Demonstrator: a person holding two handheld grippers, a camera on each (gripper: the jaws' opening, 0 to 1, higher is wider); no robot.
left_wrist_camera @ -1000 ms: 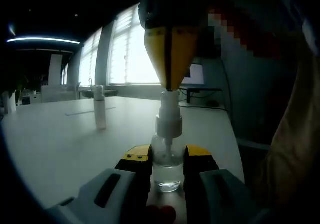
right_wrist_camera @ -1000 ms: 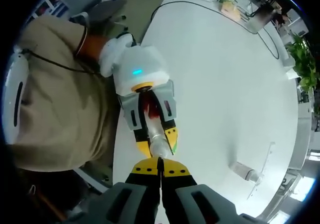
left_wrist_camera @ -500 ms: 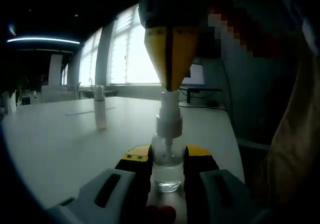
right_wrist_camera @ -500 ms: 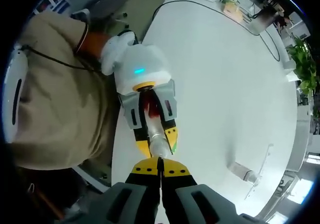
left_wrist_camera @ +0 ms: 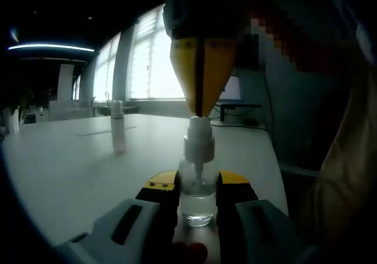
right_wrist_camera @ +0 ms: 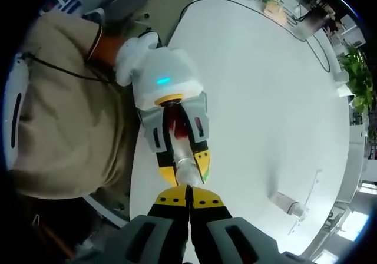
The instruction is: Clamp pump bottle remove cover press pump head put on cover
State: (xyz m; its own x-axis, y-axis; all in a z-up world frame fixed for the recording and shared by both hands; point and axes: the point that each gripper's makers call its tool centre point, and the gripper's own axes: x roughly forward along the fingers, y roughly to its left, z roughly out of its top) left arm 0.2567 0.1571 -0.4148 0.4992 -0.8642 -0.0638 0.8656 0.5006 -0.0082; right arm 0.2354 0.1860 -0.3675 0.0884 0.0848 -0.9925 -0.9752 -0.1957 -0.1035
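In the left gripper view, the left gripper (left_wrist_camera: 197,188) rises from 6 o'clock with its yellow-tipped jaws clamped on the clear body of the pump bottle (left_wrist_camera: 197,200), which stands upright on the white table (left_wrist_camera: 76,175) near its edge. The white pump head (left_wrist_camera: 198,140) sits just above the jaws at centre. The right gripper (left_wrist_camera: 202,108) comes down from 12 o'clock, its two yellow jaws pressed together, the tip touching the top of the pump head. At 9 o'clock, well apart from the bottle, the clear cover (left_wrist_camera: 117,126) stands upright on the table. Bright windows (left_wrist_camera: 153,58) fill the background toward 11 o'clock.

In the right gripper view, the right gripper (right_wrist_camera: 188,194) rises from 6 o'clock, jaws closed against each other with nothing between them, the tip resting on the pump bottle (right_wrist_camera: 187,168) just above it. The left gripper (right_wrist_camera: 189,165) reaches in from 11 o'clock, holding the bottle between its jaws; a person's hand (right_wrist_camera: 132,55) grips its white housing. The cover (right_wrist_camera: 288,203) stands on the table (right_wrist_camera: 265,99) at 4 o'clock.
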